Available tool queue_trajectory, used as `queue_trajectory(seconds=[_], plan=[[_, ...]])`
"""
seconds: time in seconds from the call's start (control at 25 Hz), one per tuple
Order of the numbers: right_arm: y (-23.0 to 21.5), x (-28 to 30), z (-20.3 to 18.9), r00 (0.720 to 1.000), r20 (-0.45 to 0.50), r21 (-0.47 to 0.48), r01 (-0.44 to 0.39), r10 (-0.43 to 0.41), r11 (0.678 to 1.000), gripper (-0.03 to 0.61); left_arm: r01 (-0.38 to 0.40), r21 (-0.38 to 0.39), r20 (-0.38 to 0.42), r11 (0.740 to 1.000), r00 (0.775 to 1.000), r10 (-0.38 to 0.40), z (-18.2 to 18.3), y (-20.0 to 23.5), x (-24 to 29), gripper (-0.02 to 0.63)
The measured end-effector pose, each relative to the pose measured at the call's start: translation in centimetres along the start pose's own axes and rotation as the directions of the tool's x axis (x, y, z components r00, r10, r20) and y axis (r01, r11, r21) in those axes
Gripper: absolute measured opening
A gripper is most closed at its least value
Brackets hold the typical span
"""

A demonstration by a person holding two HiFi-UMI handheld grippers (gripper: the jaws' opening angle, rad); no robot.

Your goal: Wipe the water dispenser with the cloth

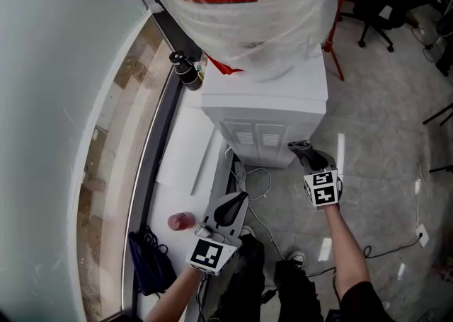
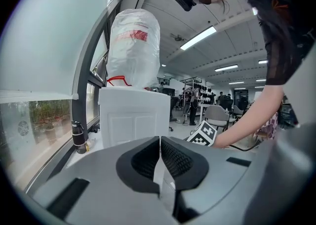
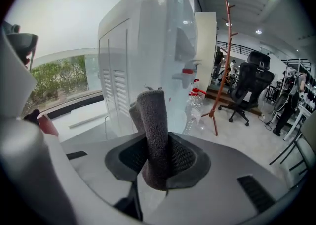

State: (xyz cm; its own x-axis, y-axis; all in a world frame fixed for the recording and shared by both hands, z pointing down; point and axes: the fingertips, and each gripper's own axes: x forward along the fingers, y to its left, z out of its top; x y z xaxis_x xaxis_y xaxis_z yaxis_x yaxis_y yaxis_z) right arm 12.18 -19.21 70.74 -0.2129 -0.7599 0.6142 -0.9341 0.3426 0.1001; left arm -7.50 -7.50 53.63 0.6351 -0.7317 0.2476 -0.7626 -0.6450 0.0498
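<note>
The white water dispenser stands by the window with a plastic-wrapped bottle on top. It also fills the right gripper view as the water dispenser, and shows in the left gripper view as the water dispenser. My right gripper is beside the dispenser's lower right side, shut on a folded dark grey cloth; the cloth sticks out toward the casing. My left gripper is lower left, behind the dispenser, jaws closed with nothing between them.
A dark flask stands on the white window ledge. A red cup and a dark bag lie near my left arm. Cables run on the floor. An office chair and a red coat stand stand beyond.
</note>
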Motion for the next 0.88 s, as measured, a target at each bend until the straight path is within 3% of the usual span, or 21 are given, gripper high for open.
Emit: queue_trajectory(seconds=[0.2, 0.48, 0.72, 0.88], plan=[[0.2, 0.1, -2.4, 1.0, -0.011, 0.003, -0.017, 0.017, 1.0, 0.109, -0.011, 0.017, 0.004, 1.0, 1.0, 0.011, -1.5, -0.6, 0.6, 0.023], [10.8, 4.4, -4.1, 0.984, -0.004, 0.002, -0.176, 0.176, 0.984, 0.109, -0.053, 0.018, 0.0, 0.998, 0.999, 0.053, -2.2, 0.5, -1.5, 0.023], [18.4, 10.2, -3.0, 0.968, 0.047, 0.04, -0.25, 0.248, 0.967, 0.109, -0.113, 0.044, -0.017, 0.993, 0.993, 0.114, -4.8, 3.8, -3.1, 0.023], [21.9, 13.9, -3.1, 0.958, 0.048, 0.008, -0.283, 0.282, 0.959, 0.109, -0.155, 0.027, -0.04, 0.988, 0.987, 0.156, -7.8, 5.4, -3.9, 0.023]])
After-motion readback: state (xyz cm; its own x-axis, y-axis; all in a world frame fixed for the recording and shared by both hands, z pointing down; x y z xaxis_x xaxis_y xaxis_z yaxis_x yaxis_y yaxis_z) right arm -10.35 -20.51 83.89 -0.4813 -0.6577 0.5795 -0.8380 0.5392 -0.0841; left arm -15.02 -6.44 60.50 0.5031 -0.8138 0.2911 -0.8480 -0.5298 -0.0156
